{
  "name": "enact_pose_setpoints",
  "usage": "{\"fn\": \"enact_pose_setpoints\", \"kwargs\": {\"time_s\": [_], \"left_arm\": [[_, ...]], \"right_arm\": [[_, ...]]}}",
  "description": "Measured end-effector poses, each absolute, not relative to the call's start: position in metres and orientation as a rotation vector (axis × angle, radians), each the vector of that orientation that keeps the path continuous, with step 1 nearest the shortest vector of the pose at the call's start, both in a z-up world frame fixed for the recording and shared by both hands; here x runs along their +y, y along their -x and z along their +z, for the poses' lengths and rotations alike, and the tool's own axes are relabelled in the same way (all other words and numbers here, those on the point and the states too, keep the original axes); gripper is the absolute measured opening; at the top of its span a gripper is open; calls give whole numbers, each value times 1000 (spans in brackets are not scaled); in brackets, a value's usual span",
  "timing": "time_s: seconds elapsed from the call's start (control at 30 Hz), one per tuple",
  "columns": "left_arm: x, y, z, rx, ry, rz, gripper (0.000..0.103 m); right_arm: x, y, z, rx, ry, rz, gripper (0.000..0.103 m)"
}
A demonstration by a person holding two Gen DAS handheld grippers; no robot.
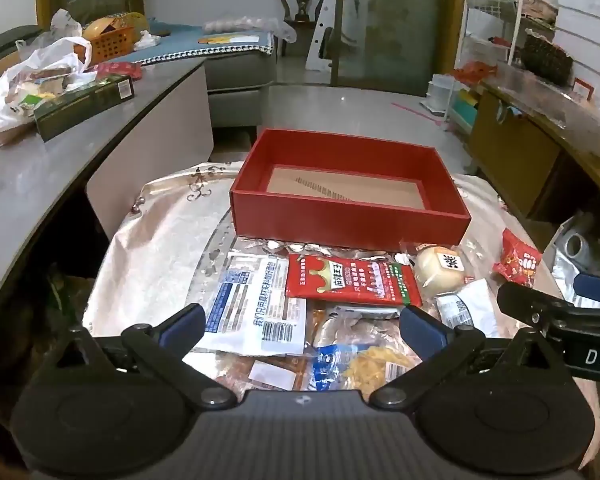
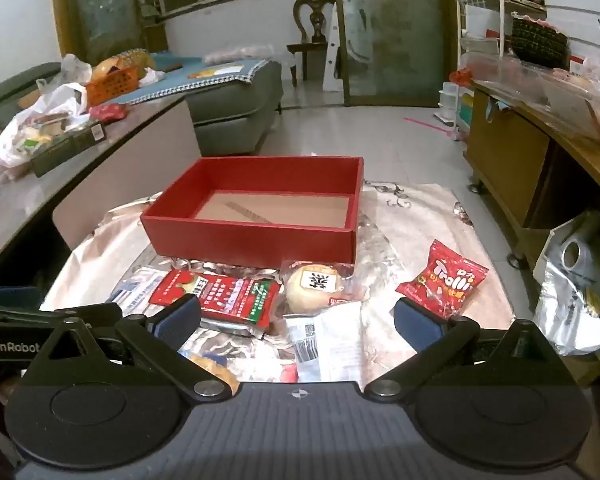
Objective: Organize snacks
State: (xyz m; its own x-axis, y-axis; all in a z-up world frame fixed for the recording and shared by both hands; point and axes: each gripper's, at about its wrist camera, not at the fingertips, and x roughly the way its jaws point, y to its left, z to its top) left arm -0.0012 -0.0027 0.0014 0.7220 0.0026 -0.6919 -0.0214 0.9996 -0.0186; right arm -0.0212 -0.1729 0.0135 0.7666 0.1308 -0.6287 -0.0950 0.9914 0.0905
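Snacks lie loose along the worktop's near edge below my wide, empty left gripper and right gripper, a red packet, a round bun and what looks like a Trolli bag, with the empty red box just behind them.

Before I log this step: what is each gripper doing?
Left gripper: open, holding nothing, above the snacks.
Right gripper: open, holding nothing, above the snacks.
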Motion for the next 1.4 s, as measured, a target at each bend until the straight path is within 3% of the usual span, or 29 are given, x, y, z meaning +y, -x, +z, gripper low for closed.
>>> {"fn": "enact_pose_setpoints", "kwargs": {"time_s": [1.4], "left_arm": [[1, -1, -10, 841, -2, 22, 98]], "right_arm": [[-165, 17, -1, 789, -7, 117, 103]]}}
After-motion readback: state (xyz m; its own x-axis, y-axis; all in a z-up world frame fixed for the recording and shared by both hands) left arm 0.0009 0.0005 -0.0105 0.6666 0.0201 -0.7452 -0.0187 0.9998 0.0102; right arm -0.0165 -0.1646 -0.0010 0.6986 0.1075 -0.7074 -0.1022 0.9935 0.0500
